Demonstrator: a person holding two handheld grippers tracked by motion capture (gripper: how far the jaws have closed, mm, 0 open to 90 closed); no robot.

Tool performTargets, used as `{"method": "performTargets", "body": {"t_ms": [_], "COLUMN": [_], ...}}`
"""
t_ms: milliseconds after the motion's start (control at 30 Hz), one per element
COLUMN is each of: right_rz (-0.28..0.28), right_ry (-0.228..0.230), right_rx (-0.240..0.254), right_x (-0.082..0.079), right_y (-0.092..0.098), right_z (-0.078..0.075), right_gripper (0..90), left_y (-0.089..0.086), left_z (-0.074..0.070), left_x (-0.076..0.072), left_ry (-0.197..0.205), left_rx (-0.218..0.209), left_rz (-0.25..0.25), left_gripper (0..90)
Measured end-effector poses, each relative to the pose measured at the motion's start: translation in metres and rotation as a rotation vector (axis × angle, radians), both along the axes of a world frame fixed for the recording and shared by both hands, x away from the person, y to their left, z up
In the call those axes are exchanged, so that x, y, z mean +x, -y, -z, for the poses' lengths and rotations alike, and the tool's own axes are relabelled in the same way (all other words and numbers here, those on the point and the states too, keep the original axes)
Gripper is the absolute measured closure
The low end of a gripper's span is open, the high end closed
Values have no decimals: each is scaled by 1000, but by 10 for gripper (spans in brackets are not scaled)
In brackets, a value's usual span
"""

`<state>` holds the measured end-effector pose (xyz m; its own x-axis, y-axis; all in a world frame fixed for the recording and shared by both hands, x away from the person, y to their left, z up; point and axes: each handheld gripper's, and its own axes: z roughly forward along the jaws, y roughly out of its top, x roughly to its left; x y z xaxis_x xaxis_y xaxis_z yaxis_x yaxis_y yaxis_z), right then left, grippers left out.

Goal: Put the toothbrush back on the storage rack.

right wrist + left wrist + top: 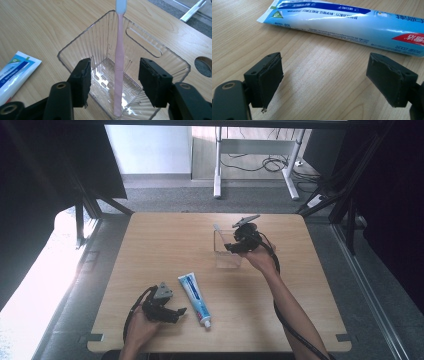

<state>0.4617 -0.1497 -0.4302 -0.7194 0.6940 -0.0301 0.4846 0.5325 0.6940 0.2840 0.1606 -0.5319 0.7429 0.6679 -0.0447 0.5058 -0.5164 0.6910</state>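
Pink toothbrush [119, 62] leans in the clear ribbed bin [75, 45] near the desk's [310, 310] far edge, right gripper [113, 80] open around it without touching. Left gripper [324, 82] gapes beside the blue-white tube [352, 25] near the front edge; its print is too small to read.

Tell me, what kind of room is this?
Probably a lab or test room, not a bathroom: a bare wooden table inside a dark metal frame, loose cables on the floor, and grey carpet.

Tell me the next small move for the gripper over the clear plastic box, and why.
Probably lift the right gripper clear: its jaws stand open, apart from the pink toothbrush, which already leans inside the clear plastic box. The blue and white toothpaste tube lies on the table by the open left gripper.
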Motion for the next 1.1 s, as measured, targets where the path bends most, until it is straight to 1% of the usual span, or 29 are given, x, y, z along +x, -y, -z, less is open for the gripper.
{"method": "performTargets", "body": {"t_ms": [100,167,300,433,467,500,567,700,767,833,967,1100], "right_rz": [-1,-7,-30,-47,-50,-54,-57,-60,-59,-63,-62,-68], "right_ry": [10,8,40,53,62,66,66,68,70,68,64,70], "right_rx": [11,16,4,-10,-15,-9,-2,4,1,4,15,21], "right_x": [-4,-6,-13,-20,-22,-25,-27,-33,-36,-39,-45,-53], "right_y": [3,4,5,6,6,7,8,11,13,15,21,26], "right_z": [-1,-2,-2,-3,-3,-3,-3,-3,-3,-3,-2,-1], "right_gripper": [378,329,241,154,142,135,129,50,19,3,0,0], "left_y": [0,0,-1,-1,-1,-1,0,0,-1,-1,-1,-1], "left_z": [0,-1,-1,-1,-1,-1,-1,-1,-1,-1,-1,0], "left_x": [0,0,1,1,1,1,1,0,1,1,1,1], "left_ry": [-3,-5,-6,-7,-7,-7,-6,3,3,3,3,6], "left_rx": [-7,-11,-21,-22,-23,-22,-21,-11,-19,-24,-28,-23], "left_rz": [-4,-7,-13,-14,-14,-14,-13,-17,-19,-20,-20,-16], "left_gripper": [140,140,140,140,140,140,139,138,136,135,133,131]}}
